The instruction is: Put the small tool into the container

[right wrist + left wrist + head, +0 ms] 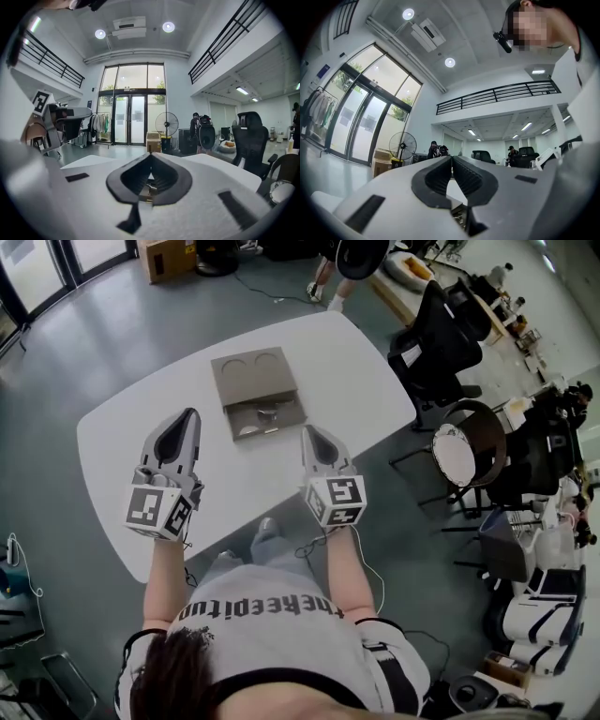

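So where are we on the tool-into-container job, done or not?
Looks close to done. Small metal pieces lie in the open container on the white table; which one is the tool is too small to tell. In hand: nothing. The left claw and right claw are both shut and empty, held short of the container. Left: possibly closing the lid, which is folded back.

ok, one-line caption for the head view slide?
Left claw and right claw, both shut and empty, hover over the white table before the open brown container.
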Available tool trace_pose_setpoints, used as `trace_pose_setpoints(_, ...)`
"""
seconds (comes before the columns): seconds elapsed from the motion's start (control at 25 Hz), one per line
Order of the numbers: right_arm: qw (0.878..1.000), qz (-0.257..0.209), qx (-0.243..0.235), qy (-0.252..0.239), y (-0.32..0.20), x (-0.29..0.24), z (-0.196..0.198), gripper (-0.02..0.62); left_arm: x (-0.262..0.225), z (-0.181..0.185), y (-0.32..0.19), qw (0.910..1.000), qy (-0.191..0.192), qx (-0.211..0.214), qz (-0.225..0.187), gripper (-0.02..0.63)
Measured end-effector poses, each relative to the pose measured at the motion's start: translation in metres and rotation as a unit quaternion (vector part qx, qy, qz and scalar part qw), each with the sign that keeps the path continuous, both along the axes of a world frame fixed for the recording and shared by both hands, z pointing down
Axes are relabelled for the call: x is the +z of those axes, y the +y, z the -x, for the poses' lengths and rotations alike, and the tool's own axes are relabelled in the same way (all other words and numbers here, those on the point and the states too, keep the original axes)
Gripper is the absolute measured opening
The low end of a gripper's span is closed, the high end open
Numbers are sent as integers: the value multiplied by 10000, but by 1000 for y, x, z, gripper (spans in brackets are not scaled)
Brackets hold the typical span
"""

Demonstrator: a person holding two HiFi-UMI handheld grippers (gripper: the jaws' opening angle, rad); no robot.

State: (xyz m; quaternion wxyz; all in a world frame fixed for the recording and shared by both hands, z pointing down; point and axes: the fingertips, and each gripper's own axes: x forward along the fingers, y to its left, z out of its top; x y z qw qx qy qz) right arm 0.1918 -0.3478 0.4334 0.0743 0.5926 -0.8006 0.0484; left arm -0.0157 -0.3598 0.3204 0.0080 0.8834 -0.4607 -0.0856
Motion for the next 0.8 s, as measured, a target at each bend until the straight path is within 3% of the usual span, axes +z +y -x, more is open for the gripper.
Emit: trace_pose_setpoints(0.8,9930,-896,688,-348,88,-58,4,4,-10,27,60,9990,167,269,-318,12)
